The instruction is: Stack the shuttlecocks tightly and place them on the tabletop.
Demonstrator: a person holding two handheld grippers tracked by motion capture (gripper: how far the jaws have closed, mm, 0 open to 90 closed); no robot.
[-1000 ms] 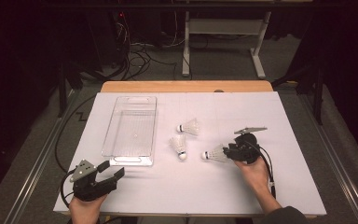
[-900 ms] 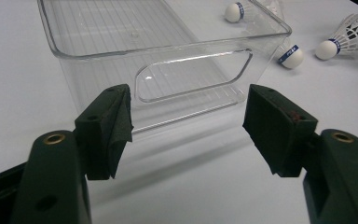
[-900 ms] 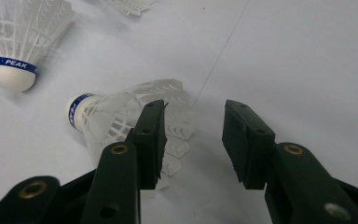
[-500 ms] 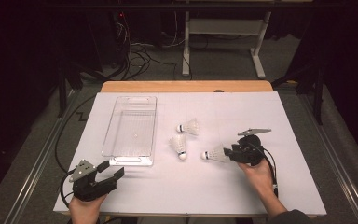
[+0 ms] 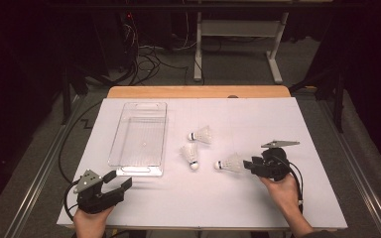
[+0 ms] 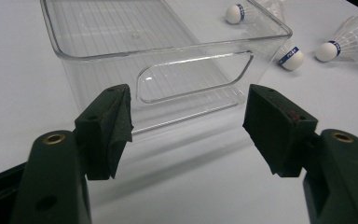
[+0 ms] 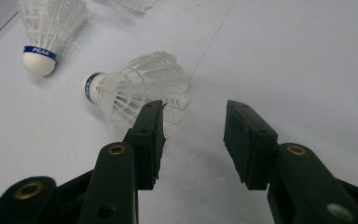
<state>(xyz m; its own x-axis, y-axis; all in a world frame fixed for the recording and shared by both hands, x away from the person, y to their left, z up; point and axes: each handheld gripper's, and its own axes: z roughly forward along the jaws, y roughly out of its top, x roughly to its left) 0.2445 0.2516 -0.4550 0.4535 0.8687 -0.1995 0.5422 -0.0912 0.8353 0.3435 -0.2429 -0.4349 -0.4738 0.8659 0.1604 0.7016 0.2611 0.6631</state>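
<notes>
Three white shuttlecocks with blue bands lie mid-table. The nearest shuttlecock [image 5: 229,163] [image 7: 135,88] rests on its side, cork to the left, with its skirt toward my right gripper [image 5: 251,165] [image 7: 193,126]. That gripper is open; the skirt's edge lies just ahead of one jaw, and nothing sits between the jaws. A second shuttlecock [image 5: 190,154] [image 7: 46,28] and a third shuttlecock [image 5: 201,134] lie farther left and back. My left gripper [image 5: 120,185] [image 6: 189,112] is open and empty, facing the short end of a clear plastic tray [image 5: 124,161] [image 6: 168,60].
The white sheet [image 5: 278,124] covers the table, with a wooden strip [image 5: 198,91] at its far edge. The tray is empty. Cables trail off the left edge to the floor. A table frame [image 5: 238,34] stands behind on the floor.
My right gripper has drawn back a little to the right, away from the nearest shuttlecock, which stays where it was. The left gripper has not moved.
</notes>
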